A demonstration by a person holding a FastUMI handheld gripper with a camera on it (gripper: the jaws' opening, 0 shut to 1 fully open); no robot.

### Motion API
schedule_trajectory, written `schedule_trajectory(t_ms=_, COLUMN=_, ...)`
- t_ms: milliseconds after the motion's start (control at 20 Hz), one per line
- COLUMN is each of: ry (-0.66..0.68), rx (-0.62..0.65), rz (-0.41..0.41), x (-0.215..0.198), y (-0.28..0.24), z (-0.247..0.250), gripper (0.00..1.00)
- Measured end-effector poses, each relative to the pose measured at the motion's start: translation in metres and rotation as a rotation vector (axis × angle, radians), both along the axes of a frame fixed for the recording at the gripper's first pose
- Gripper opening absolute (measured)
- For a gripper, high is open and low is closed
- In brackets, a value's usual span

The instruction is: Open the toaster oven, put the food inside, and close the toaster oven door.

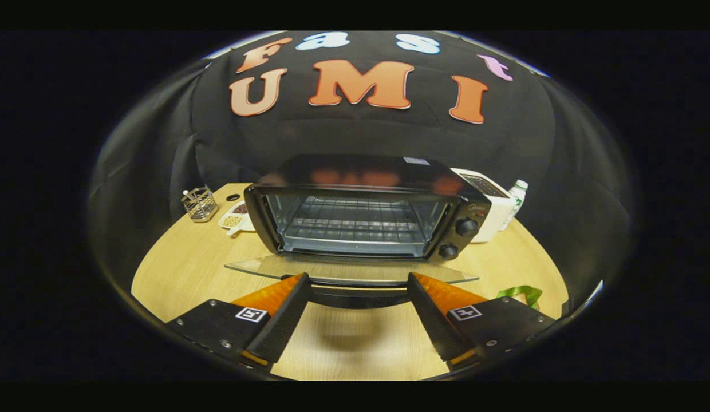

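Note:
The black toaster oven (363, 209) stands on the round wooden table with its cavity open and a bare wire rack (349, 223) inside. Its glass door (257, 266) lies folded down flat toward me. The door's dark handle (361, 297) runs crosswise between my two fingers. My gripper (358, 280) is open wide, its fingertips at the door's front edge, one at each end of the handle. A small white dish of food (233, 221) sits left of the oven.
A wire basket (200, 203) stands at the table's back left. Behind the oven's right side are a white appliance (495, 212) and a bottle (517, 195). A green object (521, 293) lies just beyond my right finger. Bare tabletop (177, 269) spreads left of the door.

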State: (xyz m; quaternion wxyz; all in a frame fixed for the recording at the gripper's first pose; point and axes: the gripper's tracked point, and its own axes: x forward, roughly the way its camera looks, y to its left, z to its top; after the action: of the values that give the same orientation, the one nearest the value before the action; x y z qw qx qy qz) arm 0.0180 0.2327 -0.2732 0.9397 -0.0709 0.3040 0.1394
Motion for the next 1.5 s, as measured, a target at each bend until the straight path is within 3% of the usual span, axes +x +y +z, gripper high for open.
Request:
schedule_trajectory(t_ms=600, ry=0.128, rx=0.039, rz=-0.068, x=-0.039, y=-0.022, z=-0.090, gripper=0.97)
schedule_trajectory(t_ms=850, ry=0.146, rx=0.031, rz=-0.064, x=-0.043, y=-0.024, z=-0.104, gripper=0.97)
schedule_trajectory(t_ms=1050, ry=0.143, rx=0.011, rz=-0.053, x=-0.044, y=-0.031, z=-0.106, gripper=0.97)
schedule_trajectory(t_ms=1500, ry=0.180, rx=0.058, rz=0.021, x=-0.053, y=-0.083, z=-0.052, gripper=0.99)
